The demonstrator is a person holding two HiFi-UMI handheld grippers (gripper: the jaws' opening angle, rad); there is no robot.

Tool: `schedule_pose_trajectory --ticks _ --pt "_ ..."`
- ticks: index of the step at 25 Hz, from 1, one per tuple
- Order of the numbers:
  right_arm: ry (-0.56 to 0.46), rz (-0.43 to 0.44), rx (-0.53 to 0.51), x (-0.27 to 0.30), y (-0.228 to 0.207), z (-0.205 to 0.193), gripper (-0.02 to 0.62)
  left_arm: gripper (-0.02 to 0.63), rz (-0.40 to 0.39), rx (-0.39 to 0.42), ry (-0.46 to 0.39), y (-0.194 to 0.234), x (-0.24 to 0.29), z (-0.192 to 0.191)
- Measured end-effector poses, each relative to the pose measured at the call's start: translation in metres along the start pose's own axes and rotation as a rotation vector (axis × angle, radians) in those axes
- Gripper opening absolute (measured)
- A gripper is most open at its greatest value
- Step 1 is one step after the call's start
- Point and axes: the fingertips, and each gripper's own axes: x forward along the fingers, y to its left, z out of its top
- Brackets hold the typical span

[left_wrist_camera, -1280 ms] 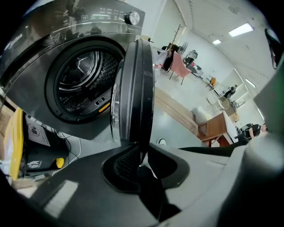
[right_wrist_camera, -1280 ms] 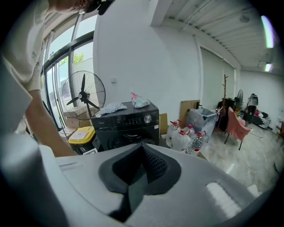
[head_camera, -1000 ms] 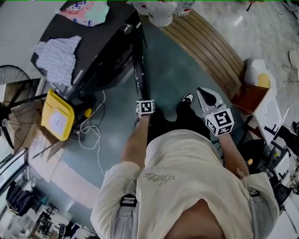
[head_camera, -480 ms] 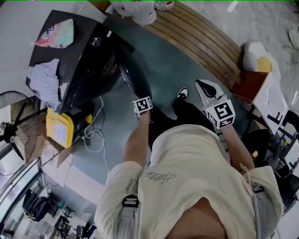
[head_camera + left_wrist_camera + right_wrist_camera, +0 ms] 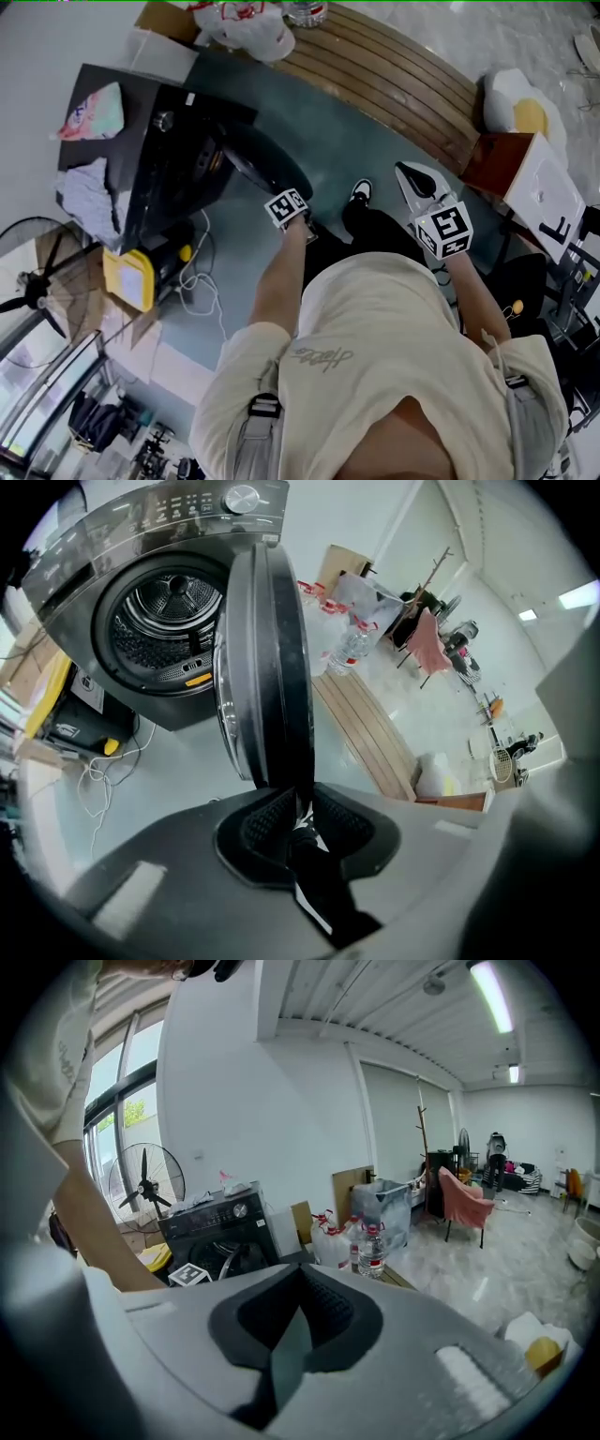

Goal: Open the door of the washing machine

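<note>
The black washing machine [image 5: 155, 164] stands at the upper left of the head view. Its round door [image 5: 261, 161] is swung out from the front, and the left gripper view shows the door [image 5: 267, 658] edge-on with the steel drum [image 5: 167, 621] open behind it. My left gripper [image 5: 281, 190] points steeply down and is shut on the door's rim, which sits between its pads [image 5: 300, 801]. My right gripper [image 5: 412, 176] hangs to the right, away from the machine. In its own view the right gripper [image 5: 300, 1286] has its jaws together with nothing in them.
Cloths [image 5: 86, 192] lie on top of the machine. A yellow box [image 5: 131, 278], a white cable [image 5: 202, 281] and a fan [image 5: 33, 286] are at its left. A curved wooden bench [image 5: 394, 75] with bags and bottles [image 5: 242, 19] runs behind. A brown box [image 5: 495, 157] stands right.
The door has swung further out from the machine, with my left gripper holding its rim and moving along. The right gripper has shifted sideways with the person's body.
</note>
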Motion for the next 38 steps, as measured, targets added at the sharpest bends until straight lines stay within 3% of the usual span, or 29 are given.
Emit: schedule_pose_trajectory --ticks 12,17,26,35,38 --pt "0.018 -0.041 0.083 0.0 -0.05 -0.008 0.002 0.075 -0.013 -0.193 -0.031 -0.066 0.02 0.031" --pt "0.046 -0.08 0.113 -0.003 -0.072 -0.016 0.002 0.074 -0.044 -0.237 -0.054 -0.099 0.027 0.042" --pt "0.055 -0.107 0.133 0.03 -0.111 0.019 0.002 0.071 -0.044 -0.357 -0.036 -0.148 0.041 0.076" --pt "0.071 -0.189 0.147 0.062 -0.141 0.05 0.002 0.067 -0.103 -0.427 -0.001 -0.19 0.058 0.11" --pt "0.051 -0.215 0.148 0.07 -0.155 0.063 0.002 0.063 -0.141 -0.371 -0.005 -0.208 0.063 0.128"
